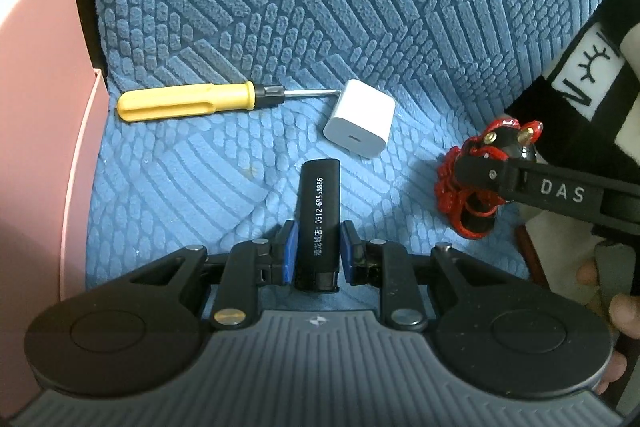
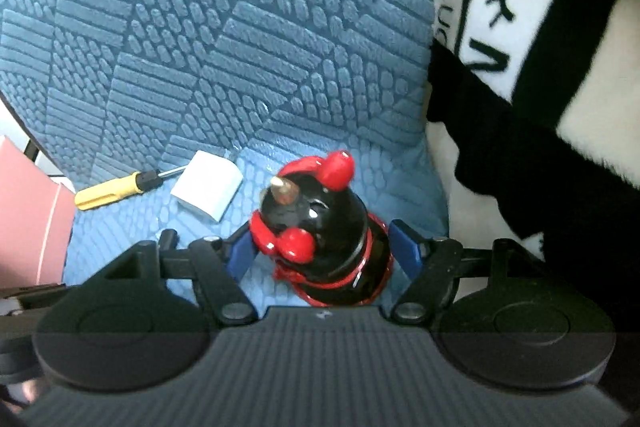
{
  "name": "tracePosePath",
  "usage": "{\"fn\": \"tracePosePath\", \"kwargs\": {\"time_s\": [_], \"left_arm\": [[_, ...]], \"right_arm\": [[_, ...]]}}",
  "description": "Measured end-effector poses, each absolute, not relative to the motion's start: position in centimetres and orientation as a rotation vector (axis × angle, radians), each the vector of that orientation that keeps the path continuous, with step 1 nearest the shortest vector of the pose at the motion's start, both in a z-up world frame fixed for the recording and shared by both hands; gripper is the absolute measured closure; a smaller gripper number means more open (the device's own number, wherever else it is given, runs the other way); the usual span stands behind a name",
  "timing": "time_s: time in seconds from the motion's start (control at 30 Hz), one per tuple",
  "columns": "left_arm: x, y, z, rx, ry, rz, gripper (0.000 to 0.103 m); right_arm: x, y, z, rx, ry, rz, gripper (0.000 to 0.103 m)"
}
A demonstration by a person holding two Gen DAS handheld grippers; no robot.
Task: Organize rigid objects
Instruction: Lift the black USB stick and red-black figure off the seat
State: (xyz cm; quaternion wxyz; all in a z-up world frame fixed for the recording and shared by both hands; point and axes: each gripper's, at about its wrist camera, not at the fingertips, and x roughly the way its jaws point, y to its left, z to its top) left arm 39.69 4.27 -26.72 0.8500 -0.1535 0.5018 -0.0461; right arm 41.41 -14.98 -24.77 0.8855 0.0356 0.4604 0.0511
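Note:
My left gripper [image 1: 319,227] is shut on a black cylindrical stick [image 1: 320,195] with white print, held lengthwise between the blue pads just above the blue cushion. A red and black figurine [image 2: 320,227] stands on the cushion between the pads of my right gripper [image 2: 320,239]. Those pads stand apart from its body, with a gap on the right side. In the left wrist view the figurine [image 1: 468,195] sits at the right, with one right finger [image 1: 480,175] across it. A yellow-handled screwdriver [image 1: 188,101] and a white charger cube [image 1: 360,125] lie further back.
A pink box [image 1: 40,107] stands at the left edge of the blue textured cushion [image 1: 280,7]. A black and white plush pillow [image 2: 540,67] crowds the right side next to the figurine. A hand [image 1: 624,311] holds the right gripper's handle.

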Motion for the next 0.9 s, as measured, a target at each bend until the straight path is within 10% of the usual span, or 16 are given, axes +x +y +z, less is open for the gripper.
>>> {"fn": "tracePosePath", "kwargs": {"time_s": [0.9], "left_arm": [[31.4,4.2,-25.8,-0.245,1.035,-0.128,0.077]], "right_arm": [[35.6,-13.2,-22.9,0.131,0.952,0.18,0.041]]}}
